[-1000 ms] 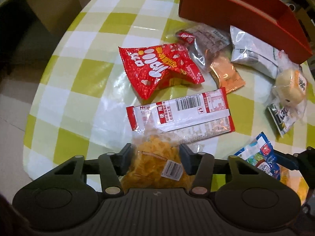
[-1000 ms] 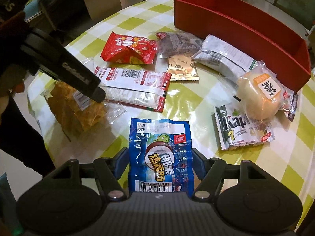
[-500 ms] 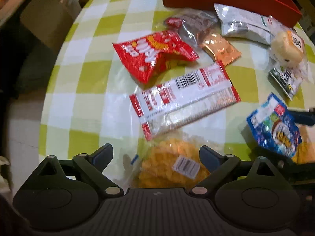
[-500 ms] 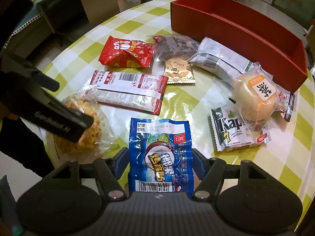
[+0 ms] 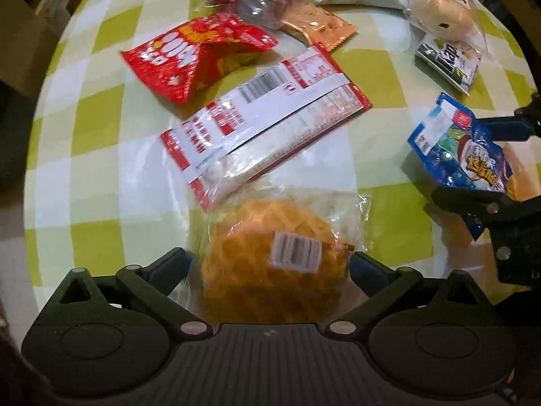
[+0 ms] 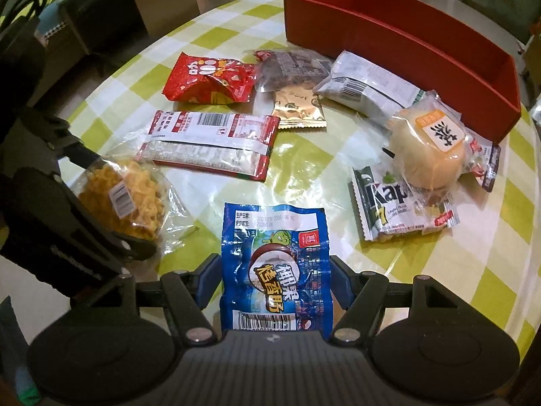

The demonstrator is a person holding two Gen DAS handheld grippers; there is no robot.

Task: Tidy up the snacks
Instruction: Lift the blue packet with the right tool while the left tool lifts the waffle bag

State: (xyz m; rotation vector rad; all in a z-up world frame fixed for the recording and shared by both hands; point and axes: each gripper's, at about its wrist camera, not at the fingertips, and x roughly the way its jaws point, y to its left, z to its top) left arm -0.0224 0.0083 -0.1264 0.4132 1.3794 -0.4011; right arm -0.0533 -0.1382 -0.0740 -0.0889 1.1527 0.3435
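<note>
A clear bag of orange crisps [image 5: 270, 253] lies on the checked table between the fingers of my left gripper [image 5: 268, 264], which stand wide, one each side of it; the bag also shows in the right wrist view [image 6: 125, 199]. My right gripper [image 6: 274, 277] is shut on a blue snack packet [image 6: 274, 257], also seen from the left [image 5: 463, 155]. A long red box [image 6: 405, 44] stands at the back of the table.
On the table lie a red crisp bag [image 6: 209, 79], a long red-and-white packet [image 6: 209, 142], a gold sachet [image 6: 297, 108], a dark packet [image 6: 290, 66], a grey packet [image 6: 365, 88], a wrapped bun [image 6: 426, 149] and a green-white packet [image 6: 399, 209]. The table edge is close on the left.
My left gripper opened from its grip on the crisp bag, which now lies on the table between its fingers. The right gripper has kept its hold on the blue packet.
</note>
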